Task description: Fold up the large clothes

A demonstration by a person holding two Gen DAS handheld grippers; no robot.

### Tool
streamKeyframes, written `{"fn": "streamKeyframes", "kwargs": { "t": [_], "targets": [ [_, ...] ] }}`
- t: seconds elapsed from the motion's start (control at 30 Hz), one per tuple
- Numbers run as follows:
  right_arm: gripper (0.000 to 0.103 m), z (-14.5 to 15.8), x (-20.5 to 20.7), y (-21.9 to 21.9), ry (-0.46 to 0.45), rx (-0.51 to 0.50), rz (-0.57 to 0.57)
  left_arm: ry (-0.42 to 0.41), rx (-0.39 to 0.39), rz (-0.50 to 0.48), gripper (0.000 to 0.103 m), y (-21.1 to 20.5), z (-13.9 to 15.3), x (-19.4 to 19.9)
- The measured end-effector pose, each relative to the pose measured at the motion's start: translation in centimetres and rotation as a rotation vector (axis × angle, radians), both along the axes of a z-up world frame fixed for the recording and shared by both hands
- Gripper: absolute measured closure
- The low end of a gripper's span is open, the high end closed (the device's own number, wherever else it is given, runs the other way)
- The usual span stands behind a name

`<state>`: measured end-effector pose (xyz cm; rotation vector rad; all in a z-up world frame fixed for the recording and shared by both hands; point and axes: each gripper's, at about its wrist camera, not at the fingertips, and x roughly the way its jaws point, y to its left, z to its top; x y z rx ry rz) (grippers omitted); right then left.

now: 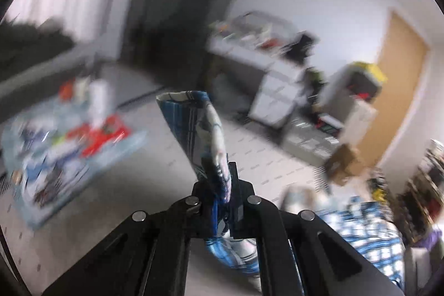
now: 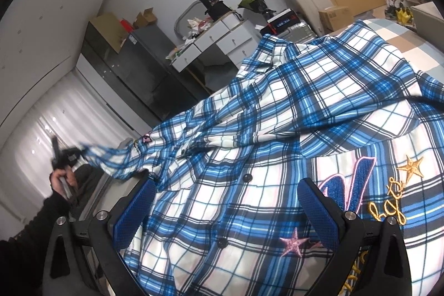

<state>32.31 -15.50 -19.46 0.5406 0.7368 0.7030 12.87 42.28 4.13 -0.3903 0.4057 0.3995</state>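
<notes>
A: What carries it all?

B: A bed (image 2: 402,38), its cover in pale blue, tan and white blocks, showing bare only at the far right corner.

A: And lying on it?

B: A shirt (image 2: 277,129), blue, white and black plaid, spread wide across the cover, front side up, buttons down the middle. Stitched stars, a big blue letter and gold script sit on the near right part. The collar lies towards the far edge.

A: Is it flat?

B: Mostly, with folds and creases through the middle. One part at the left is drawn off past the bed's edge and hangs in the air.
</notes>
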Motion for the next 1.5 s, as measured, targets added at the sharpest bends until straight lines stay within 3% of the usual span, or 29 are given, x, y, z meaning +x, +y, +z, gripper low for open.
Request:
{"fn": "streamKeyframes", "kwargs": {
  "t": [0.1, 0.17, 0.23, 0.33, 0.37, 0.53, 0.7, 0.73, 0.83, 0.93, 0.97, 1.03, 1.1, 1.17, 1.23, 1.33, 1.4, 1.5],
  "targets": [
    [0.0, 0.1, -0.1, -0.3, -0.002, 0.018, -0.004, -0.065, 0.084, -0.152, 0.102, -6.6, 4.5, 2.2],
    [0.0, 0.1, -0.2, -0.5, -0.002, 0.025, -0.008, -0.09, 0.102, -0.32, 0.102, -12.3, 6.9, 4.8],
    [0.0, 0.1, -0.2, -0.7, -0.003, 0.034, -0.009, -0.108, 0.045, -0.51, 0.102, -17.2, 7.8, 7.8],
    [0.0, 0.3, -0.4, -0.9, -0.013, 0.041, -0.021, -0.079, 0.081, -0.646, 0.102, -24.7, 8.0, 12.3],
    [0.0, 0.3, -0.5, -1.1, -0.015, 0.046, -0.022, -0.064, 0.065, -0.718, 0.102, -28.2, 7.6, 14.4],
    [0.0, 0.4, -0.5, -2.1, -0.015, 0.074, -0.063, 0.057, -0.006, -0.885, 0.102, -39.9, 3.2, 22.6],
    [0.0, -0.1, -0.4, -4.9, 0.02, 0.15, -0.161, 0.126, -0.078, -0.975, 0.102, -47.2, -2.5, 27.9],
    [0.0, -0.3, -0.4, -5.6, 0.034, 0.161, -0.195, 0.155, -0.137, -1.004, 0.102, -48.4, -4.7, 29.5],
    [0.0, -1.2, -0.1, -7.1, 0.084, 0.197, -0.26, 0.267, -0.282, -1.061, 0.103, -49.2, -9.6, 31.6],
    [0.0, -1.9, 0.4, -7.8, 0.144, 0.222, -0.289, 0.444, -0.374, -1.093, 0.102, -51.4, -13.9, 32.8],
    [0.0, -1.8, 0.4, -7.8, 0.139, 0.219, -0.29, 0.496, -0.4, -1.123, 0.096, -51.5, -15.1, 32.9],
    [0.0, -1.7, 0.5, -7.5, 0.137, 0.206, -0.283, 0.521, -0.4, -1.167, 0.079, -51.4, -15.2, 32.2],
    [0.0, -1.5, 0.5, -7.2, 0.133, 0.189, -0.272, 0.489, -0.405, -1.204, 0.048, -49.9, -14.4, 30.6],
    [0.0, -1.1, 0.3, -7.1, 0.112, 0.176, -0.263, 0.429, -0.381, -1.201, 0.042, -46.6, -12.9, 28.7],
    [0.0, -0.8, 0.1, -6.8, 0.101, 0.164, -0.252, 0.4, -0.322, -1.153, 0.04, -43.7, -12.2, 27.0],
    [0.0, -0.7, 0.0, -6.5, 0.098, 0.155, -0.246, 0.392, -0.202, -0.974, 0.039, -37.1, -13.2, 25.6],
    [0.0, -0.8, 0.1, -6.2, 0.098, 0.143, -0.248, 0.441, -0.16, -0.832, 0.039, -33.2, -14.9, 25.7],
    [0.0, -0.8, 0.1, -6.0, 0.099, 0.12, -0.241, 0.558, -0.182, -0.687, 0.039, -28.9, -19.1, 26.0]
  ]
}}
